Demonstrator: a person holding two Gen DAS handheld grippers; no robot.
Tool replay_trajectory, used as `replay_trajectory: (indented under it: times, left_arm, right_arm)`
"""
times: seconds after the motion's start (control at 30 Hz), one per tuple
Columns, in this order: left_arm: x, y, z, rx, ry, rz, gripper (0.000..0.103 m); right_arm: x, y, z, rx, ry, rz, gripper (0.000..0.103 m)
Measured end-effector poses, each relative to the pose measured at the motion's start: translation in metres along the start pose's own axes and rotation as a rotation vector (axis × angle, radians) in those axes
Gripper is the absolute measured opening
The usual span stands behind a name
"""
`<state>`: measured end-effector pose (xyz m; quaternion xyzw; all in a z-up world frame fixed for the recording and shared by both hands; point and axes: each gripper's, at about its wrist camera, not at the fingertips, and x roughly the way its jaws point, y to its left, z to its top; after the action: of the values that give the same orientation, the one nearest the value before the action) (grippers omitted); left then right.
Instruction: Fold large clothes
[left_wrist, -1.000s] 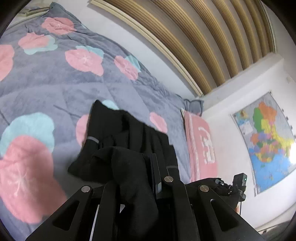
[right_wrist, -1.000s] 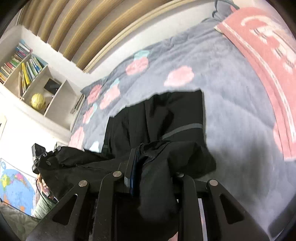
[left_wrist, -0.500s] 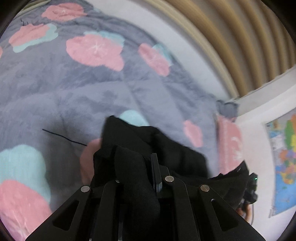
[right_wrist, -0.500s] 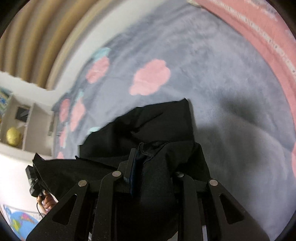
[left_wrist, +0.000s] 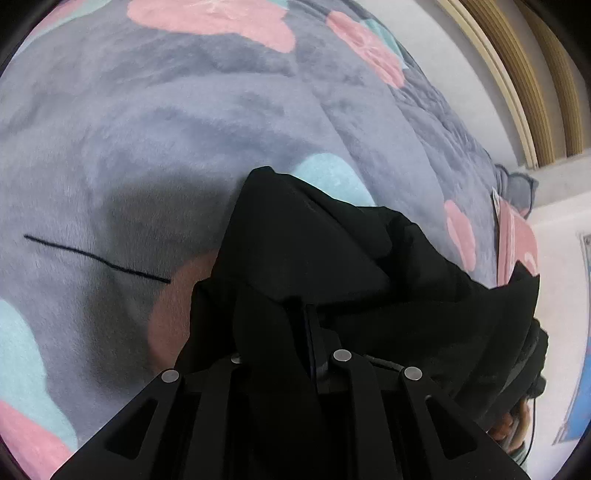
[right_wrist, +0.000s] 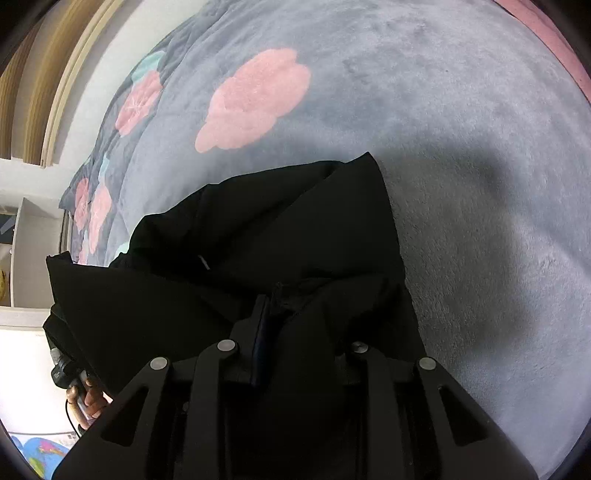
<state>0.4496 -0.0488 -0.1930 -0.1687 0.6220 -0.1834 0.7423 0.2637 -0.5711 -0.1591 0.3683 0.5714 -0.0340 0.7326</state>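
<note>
Left gripper and right gripper, each pinching a bunched edge of the black garment. Garment sags between them, its far fold resting on the grey floral blanket toward 12 o'clock; black thread at 9 o'clock.

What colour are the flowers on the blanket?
Pink, some with pale blue parts, on the grey blanket; the flowers show best in the right wrist view.
</note>
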Motion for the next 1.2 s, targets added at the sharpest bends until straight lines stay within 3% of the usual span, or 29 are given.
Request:
replay_trajectory:
  times: [0.13,0.2,0.3,0.43,0.57,0.73,0.83,1.03,1.2]
  left_arm:
    - [-0.017,0.001,-0.004,0.010,-0.016,-0.037,0.017]
    - [-0.039,0.003,-0.009,0.023,-0.035,-0.077,0.021]
    - [-0.075,0.010,-0.018,0.042,-0.050,-0.165,0.037]
    - [-0.127,0.024,-0.035,0.039,-0.106,-0.271,0.066]
    - [-0.163,0.039,-0.044,0.002,-0.215,-0.274,0.075]
    - [-0.132,0.032,-0.026,0.028,-0.176,-0.081,0.075]
    - [-0.105,0.022,-0.008,0.073,-0.154,-0.007,0.075]
    - [-0.065,0.023,0.034,0.081,-0.122,-0.003,0.075]
    - [-0.032,0.026,0.055,0.130,-0.025,-0.082,0.075]
  right_arm:
    - [-0.015,0.005,-0.004,-0.002,0.001,0.009,0.030]
    - [-0.036,0.009,-0.009,-0.027,-0.013,0.019,0.036]
    - [-0.072,0.011,-0.022,-0.060,-0.039,0.060,0.048]
    - [-0.120,0.009,-0.043,-0.102,-0.119,0.036,0.076]
    - [-0.144,0.007,-0.052,-0.115,-0.195,0.024,0.085]
    - [-0.123,0.011,-0.039,-0.179,-0.180,-0.052,0.087]
    - [-0.104,0.016,-0.022,-0.239,-0.180,-0.148,0.087]
    - [-0.075,0.010,0.015,-0.266,-0.167,-0.128,0.087]
    - [-0.055,0.008,0.035,-0.300,-0.135,-0.073,0.087]
